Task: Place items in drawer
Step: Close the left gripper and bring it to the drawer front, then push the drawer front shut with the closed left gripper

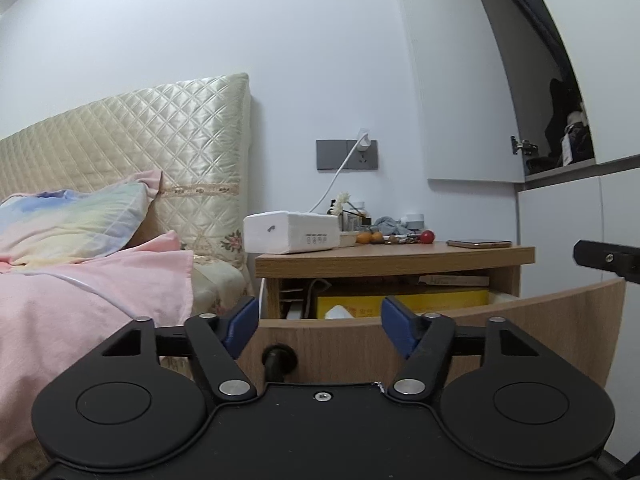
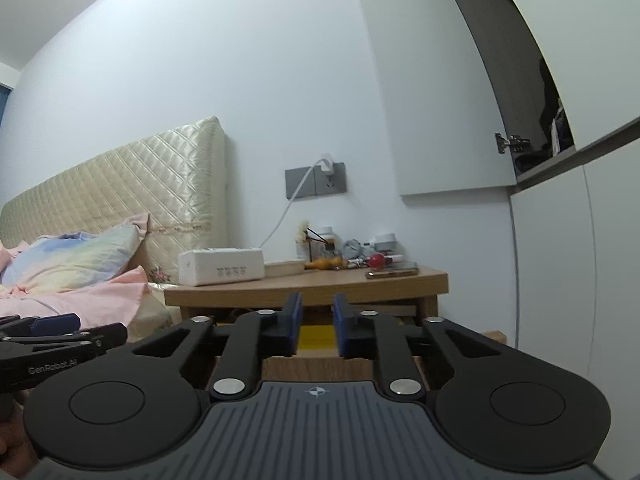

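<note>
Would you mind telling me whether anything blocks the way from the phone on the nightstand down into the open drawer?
Nothing visible blocks it. The phone lies near the nightstand's front edge, directly above the pulled-out drawer. Inside, though, a yellow box fills much of the visible space. Both the left claw and right claw are empty.

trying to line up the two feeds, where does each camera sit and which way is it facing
Left wrist: on the left gripper, jaws wide, low and level, facing the open drawer under the nightstand; the other gripper's tip shows at right.
Right wrist: on the right gripper, jaws narrower, facing the same nightstand; the left gripper shows at left.
Shared: tissue box, phone, wall socket, headboard.
</note>
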### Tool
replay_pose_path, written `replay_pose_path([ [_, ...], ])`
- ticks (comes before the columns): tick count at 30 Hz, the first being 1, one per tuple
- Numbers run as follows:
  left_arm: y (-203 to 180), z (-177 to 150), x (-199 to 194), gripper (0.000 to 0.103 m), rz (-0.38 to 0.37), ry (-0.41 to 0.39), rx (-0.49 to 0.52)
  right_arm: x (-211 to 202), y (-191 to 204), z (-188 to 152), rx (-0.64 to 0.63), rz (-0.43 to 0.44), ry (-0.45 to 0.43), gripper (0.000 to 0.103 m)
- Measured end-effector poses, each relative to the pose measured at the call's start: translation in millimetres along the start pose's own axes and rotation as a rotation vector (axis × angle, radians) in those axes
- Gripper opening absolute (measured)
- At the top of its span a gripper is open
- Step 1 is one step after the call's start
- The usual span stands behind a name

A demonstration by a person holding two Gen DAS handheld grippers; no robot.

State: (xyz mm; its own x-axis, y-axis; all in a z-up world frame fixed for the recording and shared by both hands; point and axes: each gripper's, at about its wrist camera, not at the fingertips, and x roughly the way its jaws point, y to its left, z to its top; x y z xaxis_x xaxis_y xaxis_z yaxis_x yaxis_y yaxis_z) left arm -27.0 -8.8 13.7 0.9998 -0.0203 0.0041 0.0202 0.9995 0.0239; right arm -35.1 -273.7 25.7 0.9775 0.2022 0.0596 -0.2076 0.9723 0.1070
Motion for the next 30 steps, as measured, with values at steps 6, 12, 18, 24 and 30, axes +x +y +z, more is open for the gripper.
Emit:
replay_pose_path([
  [6,-9,-4,-5,0.029,0.006,0.021,0.024,-7,0,-4,-0.031,-0.012,0.012,0.006],
  [12,-9,-8,-2,0.01,-0.011,0.048,0.013,-7,0,-10,-0.053,-0.012,0.041,0.005],
  [18,-8,-12,1,0.008,-0.02,0.076,0.003,-2,-1,-15,-0.059,-0.02,0.068,0.005],
  [24,-3,-15,9,0.008,-0.014,0.111,-0.013,4,-4,-19,-0.051,-0.022,0.091,0.005],
  [30,-1,-18,13,0.009,-0.008,0.13,-0.016,7,-7,-23,-0.04,-0.019,0.106,0.005],
])
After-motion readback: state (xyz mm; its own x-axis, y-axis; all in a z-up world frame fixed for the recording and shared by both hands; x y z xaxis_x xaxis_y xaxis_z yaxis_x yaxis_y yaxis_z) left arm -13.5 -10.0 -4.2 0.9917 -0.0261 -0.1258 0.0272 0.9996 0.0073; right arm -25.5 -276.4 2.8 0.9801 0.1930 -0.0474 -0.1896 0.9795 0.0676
